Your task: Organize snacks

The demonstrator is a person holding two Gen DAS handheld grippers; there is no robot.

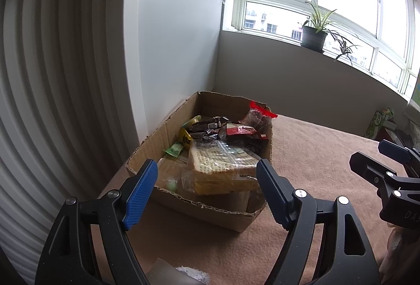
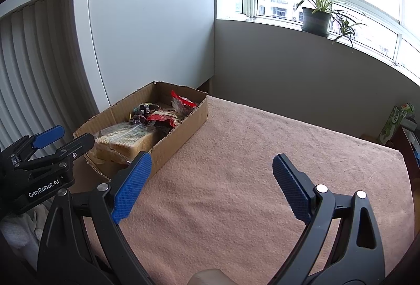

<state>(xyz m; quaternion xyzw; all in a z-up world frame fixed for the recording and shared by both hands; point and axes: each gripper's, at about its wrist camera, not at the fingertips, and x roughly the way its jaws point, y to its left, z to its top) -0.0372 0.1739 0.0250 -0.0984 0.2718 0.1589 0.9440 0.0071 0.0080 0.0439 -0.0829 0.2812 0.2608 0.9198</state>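
A torn cardboard box [image 1: 147, 147] [image 2: 181, 127] sits at the left of a pink cloth-covered table [image 2: 262, 166]. It holds a bagged loaf of sliced bread [image 1: 223, 169] [image 2: 126, 139], red snack packs [image 1: 244, 131] [image 2: 162, 118], dark wrapped bars [image 1: 207, 126] and green and yellow sachets [image 1: 174, 149]. My left gripper [image 1: 207, 174] hovers just before the box's near end, open and holding nothing; it also shows in the right wrist view [image 2: 63, 136]. My right gripper [image 2: 212, 169] is open over bare cloth to the right of the box, and shows at the left wrist view's edge [image 1: 372, 153].
A white cabinet [image 2: 147, 30] and a ribbed white panel [image 1: 52, 88] stand behind and left of the box. A potted plant [image 2: 316, 19] is on the windowsill. A green carton [image 2: 393, 124] stands beyond the table's far right corner.
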